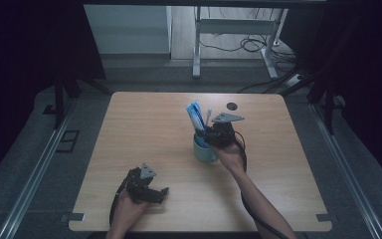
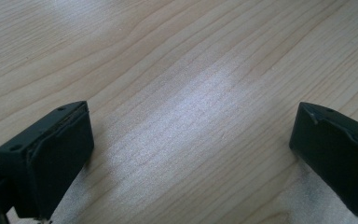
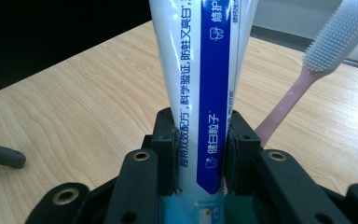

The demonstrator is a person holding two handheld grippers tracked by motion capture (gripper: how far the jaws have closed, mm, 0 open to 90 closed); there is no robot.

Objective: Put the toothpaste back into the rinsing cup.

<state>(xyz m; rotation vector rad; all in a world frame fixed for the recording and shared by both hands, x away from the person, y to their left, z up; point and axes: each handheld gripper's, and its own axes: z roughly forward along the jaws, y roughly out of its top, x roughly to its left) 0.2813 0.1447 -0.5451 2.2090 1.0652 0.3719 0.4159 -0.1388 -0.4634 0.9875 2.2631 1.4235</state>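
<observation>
A teal cup point(image 1: 205, 152) stands near the middle of the wooden table point(image 1: 144, 124). A blue-and-white toothpaste tube point(image 1: 196, 115) and a pink toothbrush point(image 1: 209, 115) stick up out of it. My right gripper point(image 1: 214, 137) is right over the cup's rim. In the right gripper view its pads press both sides of the tube point(image 3: 200, 70), with the gripper point(image 3: 200, 154) shut on it, and the toothbrush point(image 3: 328, 42) leans to the right behind. My left gripper point(image 1: 161, 194) rests near the front edge; its jaws stand wide apart over bare wood point(image 2: 191, 140).
A round cable hole point(image 1: 232, 106) sits in the tabletop behind the cup. Beyond the far edge are a white desk frame point(image 1: 197, 45) and cables on the floor point(image 1: 248, 45). Dark panels stand to both sides of the table.
</observation>
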